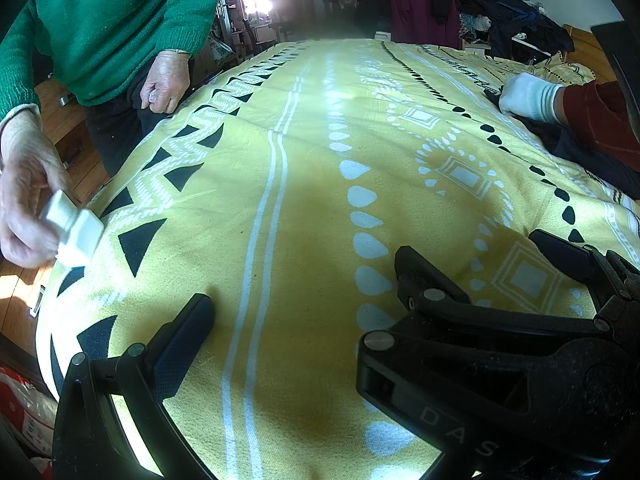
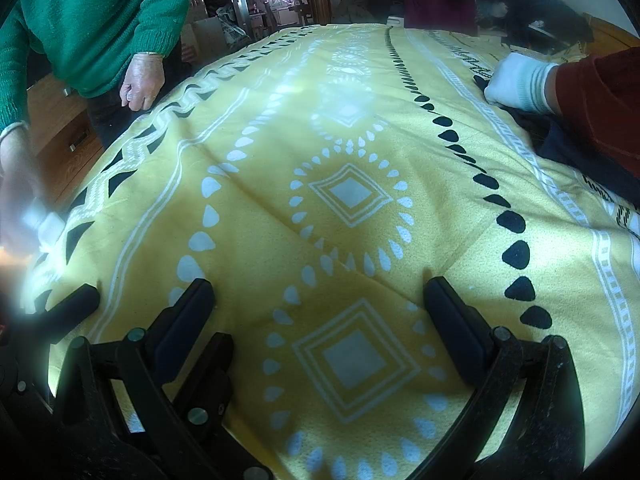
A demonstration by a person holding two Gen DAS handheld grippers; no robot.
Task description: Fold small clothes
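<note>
Two black grippers, left gripper and right gripper, are hovering over a yellow patterned blanket, jaws spread wide and gripping nothing. Folding looks not yet begun: the dark clothes are lying unfolded at the far right edge under a white-gloved hand. A person in a green sweater is standing opposite.

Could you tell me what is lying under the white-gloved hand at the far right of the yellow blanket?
The white-gloved hand presses on dark clothing spread over the yellow blanket. The hand and red sleeve cover part of it.
</note>
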